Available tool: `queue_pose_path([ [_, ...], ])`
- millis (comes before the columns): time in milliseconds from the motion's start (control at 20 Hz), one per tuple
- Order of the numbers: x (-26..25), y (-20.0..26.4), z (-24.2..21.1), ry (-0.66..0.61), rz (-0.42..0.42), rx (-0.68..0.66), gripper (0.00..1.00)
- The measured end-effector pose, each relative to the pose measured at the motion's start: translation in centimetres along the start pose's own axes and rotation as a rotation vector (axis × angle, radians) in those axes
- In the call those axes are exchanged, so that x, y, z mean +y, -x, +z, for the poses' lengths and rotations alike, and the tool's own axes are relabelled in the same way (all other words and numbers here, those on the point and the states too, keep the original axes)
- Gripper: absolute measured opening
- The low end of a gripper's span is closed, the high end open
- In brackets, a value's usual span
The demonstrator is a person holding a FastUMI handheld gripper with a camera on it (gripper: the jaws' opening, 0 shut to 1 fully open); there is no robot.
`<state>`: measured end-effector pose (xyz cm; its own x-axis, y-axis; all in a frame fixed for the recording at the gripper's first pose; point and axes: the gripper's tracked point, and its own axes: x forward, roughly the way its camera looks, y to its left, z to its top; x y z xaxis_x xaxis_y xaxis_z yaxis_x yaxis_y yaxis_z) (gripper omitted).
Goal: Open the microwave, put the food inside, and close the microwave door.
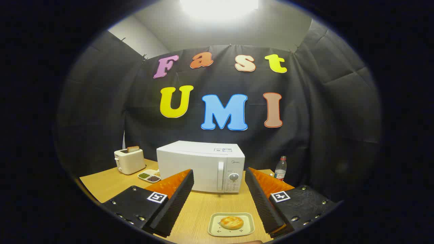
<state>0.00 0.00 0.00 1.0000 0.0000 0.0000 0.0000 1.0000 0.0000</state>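
Food (pixel 232 222) lies between the spread fingers of the gripper (pixel 219 176).

- The white box-shaped microwave (pixel 201 166) stands on the wooden table (pixel 101 183), beyond the fingers (pixel 176 195).
- Between the fingers lies the square cream tray (pixel 213 230), carrying the round golden bun (pixel 232 222).
- The cream toaster (pixel 130 161) and divided snack dish (pixel 149 176) sit left of the microwave; the clear plastic bottle (pixel 280 168) stands right.

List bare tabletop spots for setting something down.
Free: the strip between the microwave and the plate with the bun, inside the open claw; also the corner before the toaster. Crowded: the dish wedged between toaster and microwave.
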Motion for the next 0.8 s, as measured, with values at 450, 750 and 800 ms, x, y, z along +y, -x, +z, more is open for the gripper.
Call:
queue_pose_path([
  [450, 0.43, -0.05, -0.27, 0.011, 0.005, 0.009, 0.95],
  [750, 0.7, -0.09, -0.44, 0.014, 0.01, 0.011, 0.96],
  [800, 0.77, -0.07, -0.5, 0.013, 0.012, 0.012, 0.95],
])
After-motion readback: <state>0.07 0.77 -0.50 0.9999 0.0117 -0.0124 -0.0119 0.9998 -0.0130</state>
